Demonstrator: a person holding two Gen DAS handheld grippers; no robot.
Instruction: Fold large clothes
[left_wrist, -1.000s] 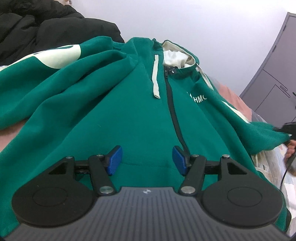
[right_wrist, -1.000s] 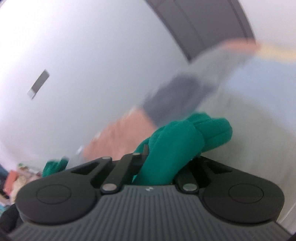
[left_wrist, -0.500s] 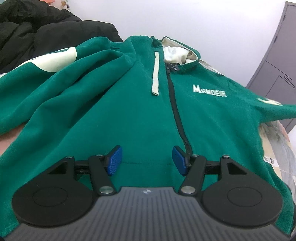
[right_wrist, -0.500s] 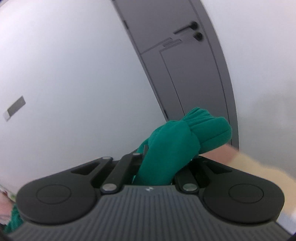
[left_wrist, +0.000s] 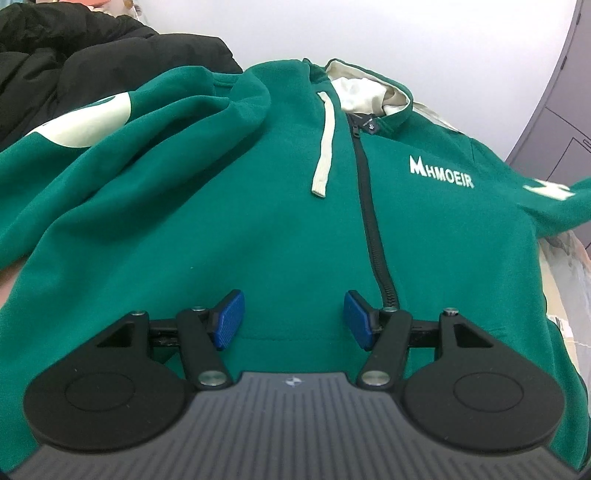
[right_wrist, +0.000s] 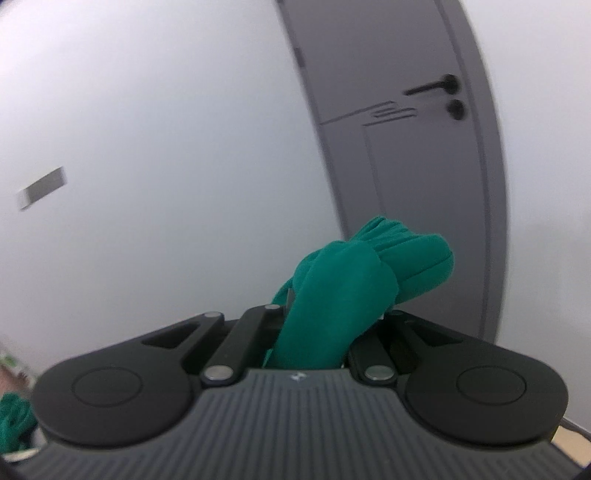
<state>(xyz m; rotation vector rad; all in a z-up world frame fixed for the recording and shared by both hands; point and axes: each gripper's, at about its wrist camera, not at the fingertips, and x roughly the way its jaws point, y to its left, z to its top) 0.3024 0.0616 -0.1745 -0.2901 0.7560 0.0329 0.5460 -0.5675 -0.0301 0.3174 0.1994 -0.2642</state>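
A green zip hoodie (left_wrist: 266, 221) lies front up, with a black zipper, a white drawstring and white chest lettering. Its left sleeve, with a pale patch, is bunched at the upper left. My left gripper (left_wrist: 293, 319) hovers open over the lower front, blue pads (left_wrist: 229, 320) apart, nothing between them. In the right wrist view my right gripper (right_wrist: 325, 325) is shut on a bunched green sleeve cuff (right_wrist: 354, 280), held up in the air facing a wall and door. The right sleeve (left_wrist: 554, 199) stretches off to the right edge.
Black clothing (left_wrist: 92, 55) is piled behind the hoodie at the upper left. A grey door (right_wrist: 406, 147) with a black handle stands ahead of the right gripper; its edge (left_wrist: 561, 92) shows at the right. Patterned bedding (left_wrist: 565, 280) lies to the right.
The right gripper rose and swung with the sleeve, from facing the bedding to facing the door. The hoodie's right side got pulled flat, baring the lettering. The left gripper crept forward slightly.
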